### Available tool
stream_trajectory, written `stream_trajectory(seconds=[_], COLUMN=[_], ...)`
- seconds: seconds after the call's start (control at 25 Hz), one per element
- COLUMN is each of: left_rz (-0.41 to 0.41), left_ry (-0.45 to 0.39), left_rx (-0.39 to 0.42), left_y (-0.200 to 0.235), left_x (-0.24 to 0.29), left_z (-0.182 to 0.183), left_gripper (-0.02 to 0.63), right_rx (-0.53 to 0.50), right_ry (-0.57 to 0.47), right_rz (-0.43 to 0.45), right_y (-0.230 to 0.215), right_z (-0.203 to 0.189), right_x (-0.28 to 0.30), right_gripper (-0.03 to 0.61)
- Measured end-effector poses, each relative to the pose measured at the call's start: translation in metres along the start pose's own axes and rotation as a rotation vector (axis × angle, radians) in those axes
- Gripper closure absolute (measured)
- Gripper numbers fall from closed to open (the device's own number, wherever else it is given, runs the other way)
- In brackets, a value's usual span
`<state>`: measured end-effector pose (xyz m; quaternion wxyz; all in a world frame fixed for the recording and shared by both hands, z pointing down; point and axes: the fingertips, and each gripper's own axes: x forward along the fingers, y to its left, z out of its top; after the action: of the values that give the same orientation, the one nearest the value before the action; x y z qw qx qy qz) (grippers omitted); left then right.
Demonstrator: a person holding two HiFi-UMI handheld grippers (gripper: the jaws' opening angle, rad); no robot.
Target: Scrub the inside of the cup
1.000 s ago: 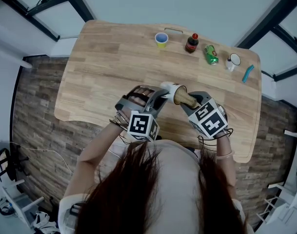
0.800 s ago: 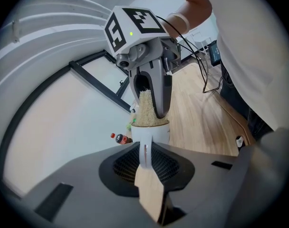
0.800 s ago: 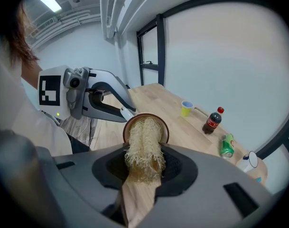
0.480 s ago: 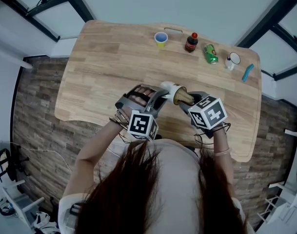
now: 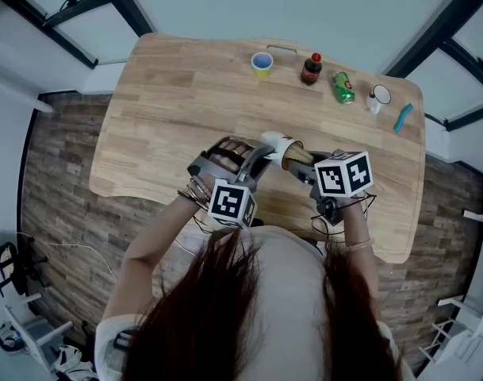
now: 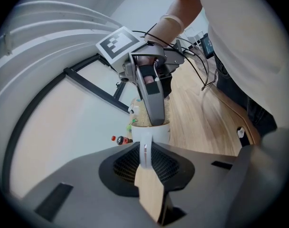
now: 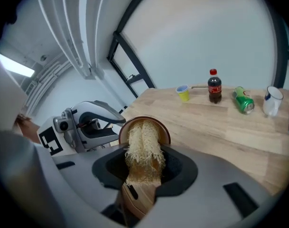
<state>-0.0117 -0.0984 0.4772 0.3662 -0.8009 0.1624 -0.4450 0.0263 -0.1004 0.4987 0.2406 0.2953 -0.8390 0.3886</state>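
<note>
In the head view a white cup (image 5: pixel 276 144) lies on its side above the wooden table's (image 5: pixel 170 101) near part, mouth toward the right. My left gripper (image 5: pixel 259 156) is shut on its handle; the left gripper view shows the cup (image 6: pixel 152 132) with that thin handle pinched between the jaws of the left gripper (image 6: pixel 145 159). My right gripper (image 5: pixel 309 166) is shut on a tan loofah scrubber (image 5: pixel 296 157) whose end sits inside the cup's mouth. The right gripper view shows the scrubber (image 7: pixel 143 148) reaching into the cup's brown interior (image 7: pixel 159 126), held by the right gripper (image 7: pixel 142 172).
Along the table's far edge stand a yellow cup (image 5: pixel 262 63), a cola bottle (image 5: pixel 312 69), a green can (image 5: pixel 343 88) lying down, a small white mug (image 5: pixel 378 98) and a blue object (image 5: pixel 403 119). Brick-patterned floor surrounds the table.
My right gripper has rolled about its axis, its marker cube swinging up and to the right, with the scrubber still in the cup. The left gripper and cup have stayed put.
</note>
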Motion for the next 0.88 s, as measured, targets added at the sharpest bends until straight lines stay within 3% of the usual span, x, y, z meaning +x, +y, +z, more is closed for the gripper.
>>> stream_trajectory(seconds=[0.32,0.68,0.76,0.88], left_rz=[0.025,0.032,0.027,0.019], left_ry=[0.003,0.011,0.011,0.008], left_rx=[0.035,0.059,0.058,0.049], left_y=[0.0009,0.0014,0.0012,0.0013], left_x=[0.0001,0.001,0.0017,0.0026], left_z=[-0.0046,-0.0058,-0.0061,-0.0063], left_gripper=[0.543,0.543,0.543,0.543], right_rx=[0.25,0.638,0.64,0.51], right_ry=[-0.086,-0.208,-0.215,-0.193], right_rz=[0.116,0.311,0.309,0.229], right_y=[-0.0009,-0.001,-0.0017,-0.0024], right_z=[0.0042,0.0095,0.0097,0.0096], right_x=[0.0059,0.0092,0.0096,0.0097], right_gripper=[0.436,0.436,0.436,0.436])
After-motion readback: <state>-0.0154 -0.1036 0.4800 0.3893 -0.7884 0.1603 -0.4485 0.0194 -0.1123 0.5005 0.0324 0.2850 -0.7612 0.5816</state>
